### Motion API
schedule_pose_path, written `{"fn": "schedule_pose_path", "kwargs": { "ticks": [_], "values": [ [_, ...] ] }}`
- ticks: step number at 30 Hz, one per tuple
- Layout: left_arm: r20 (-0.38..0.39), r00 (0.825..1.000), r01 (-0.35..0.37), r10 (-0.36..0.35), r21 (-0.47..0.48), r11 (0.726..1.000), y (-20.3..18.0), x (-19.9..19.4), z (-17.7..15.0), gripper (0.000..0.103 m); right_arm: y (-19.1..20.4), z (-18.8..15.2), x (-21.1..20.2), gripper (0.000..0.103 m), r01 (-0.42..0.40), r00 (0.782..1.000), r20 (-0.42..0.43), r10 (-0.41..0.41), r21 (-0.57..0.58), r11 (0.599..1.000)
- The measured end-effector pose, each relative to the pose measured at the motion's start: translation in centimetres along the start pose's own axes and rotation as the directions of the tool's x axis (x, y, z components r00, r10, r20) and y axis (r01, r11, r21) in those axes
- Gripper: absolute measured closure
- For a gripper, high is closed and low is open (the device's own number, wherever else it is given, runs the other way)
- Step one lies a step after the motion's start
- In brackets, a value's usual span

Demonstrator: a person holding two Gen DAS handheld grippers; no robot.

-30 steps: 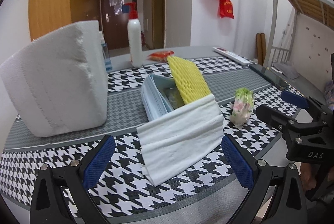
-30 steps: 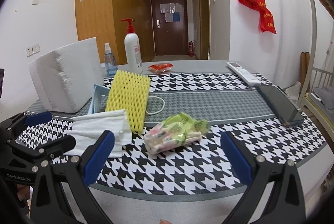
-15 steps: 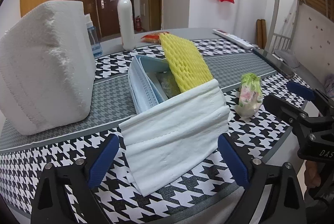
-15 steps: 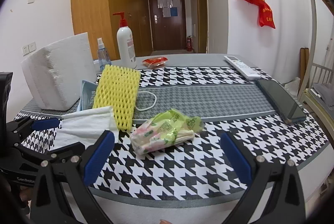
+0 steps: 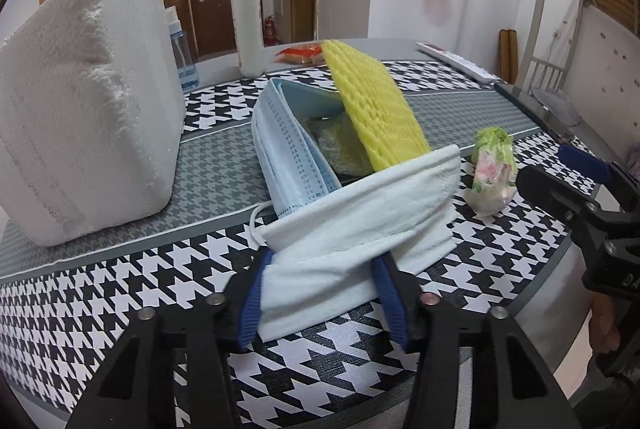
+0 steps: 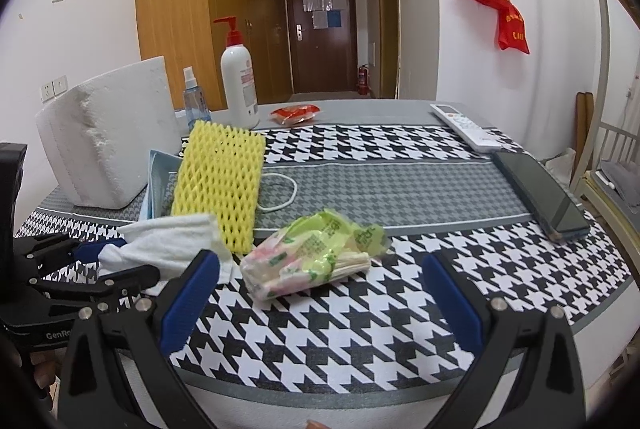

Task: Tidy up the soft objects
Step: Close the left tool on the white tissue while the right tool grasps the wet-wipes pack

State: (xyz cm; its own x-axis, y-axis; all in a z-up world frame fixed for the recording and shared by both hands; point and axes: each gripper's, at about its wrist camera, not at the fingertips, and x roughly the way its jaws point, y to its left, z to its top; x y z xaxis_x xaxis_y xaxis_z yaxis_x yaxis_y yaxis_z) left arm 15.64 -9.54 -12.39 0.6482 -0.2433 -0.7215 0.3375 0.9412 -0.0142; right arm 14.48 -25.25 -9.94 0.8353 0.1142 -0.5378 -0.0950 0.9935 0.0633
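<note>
My left gripper (image 5: 320, 289) is shut on the near end of a folded white cloth (image 5: 360, 221) on the houndstooth table. The cloth leans against blue face masks (image 5: 292, 153) and a yellow foam net (image 5: 376, 113). A green and pink tissue packet (image 5: 492, 169) lies to the right. In the right wrist view my right gripper (image 6: 320, 297) is open and empty just before the tissue packet (image 6: 316, 257). The cloth (image 6: 172, 241), the foam net (image 6: 220, 181) and the left gripper (image 6: 96, 261) show at the left there.
A white foam block (image 5: 84, 149) stands at the left. A lotion pump bottle (image 6: 239, 81), a small spray bottle (image 6: 194, 105) and a red snack packet (image 6: 296, 113) stand at the back. A remote (image 6: 464, 127) and a phone (image 6: 540, 195) lie at the right.
My left gripper moved forward and closed on the white cloth's near end. My right gripper moved closer to the tissue packet and stays open.
</note>
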Motion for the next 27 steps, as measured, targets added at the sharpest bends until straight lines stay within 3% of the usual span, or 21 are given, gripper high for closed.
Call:
{"fn": "schedule_pose_path", "kwargs": {
  "ticks": [13, 27],
  "values": [
    [0.075, 0.994, 0.083, -0.082, -0.006, 0.997, 0.8, -1.4, -0.5, 0.085, 0.9, 0.6, 1.4, 0.0, 0.031, 0.998, -0.063, -0.031, -0.005, 1.0],
    [0.134, 0.988, 0.078, -0.071, -0.051, 0.996, 3.6, -2.6, -1.2, 0.085, 1.6, 0.7, 2.7, 0.001, 0.053, 0.99, -0.128, -0.051, 0.008, 0.999]
  ]
}}
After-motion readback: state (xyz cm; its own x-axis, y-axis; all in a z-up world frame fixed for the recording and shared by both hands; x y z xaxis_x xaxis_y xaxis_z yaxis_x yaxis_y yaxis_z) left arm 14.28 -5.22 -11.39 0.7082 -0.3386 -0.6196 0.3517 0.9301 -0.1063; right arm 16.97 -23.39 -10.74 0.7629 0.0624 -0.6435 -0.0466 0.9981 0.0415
